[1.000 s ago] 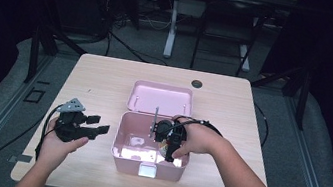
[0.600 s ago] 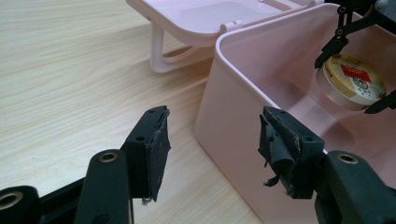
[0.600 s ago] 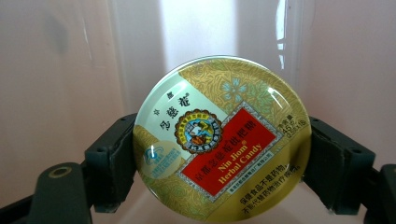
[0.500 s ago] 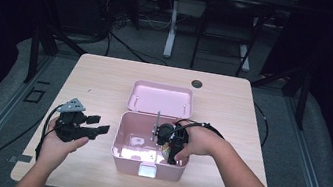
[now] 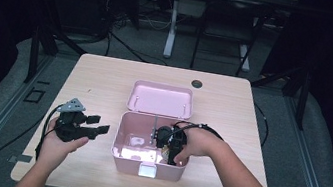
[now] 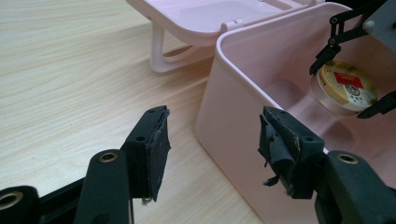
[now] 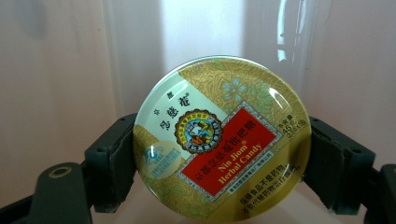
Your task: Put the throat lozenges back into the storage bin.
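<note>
Right gripper view: a round candy tin (image 7: pixel 222 140), gold and red, is pinched at frame centre between the jaws of the right gripper (image 7: pixel 222 168), held inside the pink box (image 5: pixel 124 155). Placement is judged nearly done; release and closing the lid (image 5: pixel 161 99), lying open behind, remain. At lower left of the high view, the left gripper (image 5: pixel 98 126) is held spread beside the box.
</note>
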The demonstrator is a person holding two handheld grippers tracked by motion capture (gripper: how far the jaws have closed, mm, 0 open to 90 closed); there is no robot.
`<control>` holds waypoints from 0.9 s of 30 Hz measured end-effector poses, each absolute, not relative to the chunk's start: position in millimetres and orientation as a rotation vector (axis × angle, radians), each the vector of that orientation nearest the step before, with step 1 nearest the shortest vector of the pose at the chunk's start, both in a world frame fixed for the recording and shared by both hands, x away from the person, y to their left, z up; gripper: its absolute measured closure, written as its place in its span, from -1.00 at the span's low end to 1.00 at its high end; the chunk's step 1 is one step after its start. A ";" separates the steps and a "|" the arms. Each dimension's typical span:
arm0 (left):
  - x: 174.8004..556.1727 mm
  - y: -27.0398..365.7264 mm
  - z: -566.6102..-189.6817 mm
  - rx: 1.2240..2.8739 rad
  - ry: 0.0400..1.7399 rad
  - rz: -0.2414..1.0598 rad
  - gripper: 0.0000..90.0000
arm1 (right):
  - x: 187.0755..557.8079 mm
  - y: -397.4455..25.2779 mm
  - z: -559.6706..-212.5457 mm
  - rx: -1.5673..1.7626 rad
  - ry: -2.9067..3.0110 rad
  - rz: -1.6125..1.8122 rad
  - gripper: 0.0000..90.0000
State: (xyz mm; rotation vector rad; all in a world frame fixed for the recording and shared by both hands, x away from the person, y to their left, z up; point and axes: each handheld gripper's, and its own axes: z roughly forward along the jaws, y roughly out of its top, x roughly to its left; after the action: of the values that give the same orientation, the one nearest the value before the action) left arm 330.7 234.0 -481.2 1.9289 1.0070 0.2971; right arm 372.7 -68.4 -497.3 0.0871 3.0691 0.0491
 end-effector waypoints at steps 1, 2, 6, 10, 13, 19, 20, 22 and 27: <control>330.7 233.9 -481.1 1.931 1.008 0.298 -0.06 | 372.6 -68.3 -497.8 0.087 3.069 0.049 -0.56; 330.7 233.9 -481.1 1.932 1.008 0.298 -0.06 | 372.6 -68.5 -498.3 0.083 3.070 0.050 -0.56; 330.7 233.7 -481.0 1.932 1.003 0.299 -0.06 | 372.6 -69.3 -500.1 0.081 3.075 0.069 -0.56; 330.7 233.7 -481.1 1.931 1.004 0.299 -0.06 | 372.6 -69.1 -503.5 0.081 3.081 0.070 -0.56; 330.9 233.6 -481.2 1.933 1.006 0.298 -0.06 | 372.6 -69.0 -505.8 0.080 3.086 0.070 -0.56; 330.9 233.8 -481.2 1.933 1.006 0.300 -0.06 | 372.9 -68.5 -509.6 0.076 3.095 0.066 -0.56; 330.8 234.0 -481.0 1.932 1.006 0.301 -0.06 | 373.2 -68.5 -510.2 0.069 3.094 0.060 -0.56; 330.7 234.3 -480.8 1.930 1.005 0.299 -0.06 | 373.3 -68.2 -510.6 0.068 3.097 0.051 -0.56; 330.6 234.2 -480.7 1.932 1.005 0.300 -0.06 | 373.8 -67.8 -512.6 0.076 3.099 0.045 -0.56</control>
State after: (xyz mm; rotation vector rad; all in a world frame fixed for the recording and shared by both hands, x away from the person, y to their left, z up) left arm 330.6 234.2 -480.7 1.9323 1.0052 0.3004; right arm 373.8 -67.8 -512.6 0.0761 3.0990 0.0452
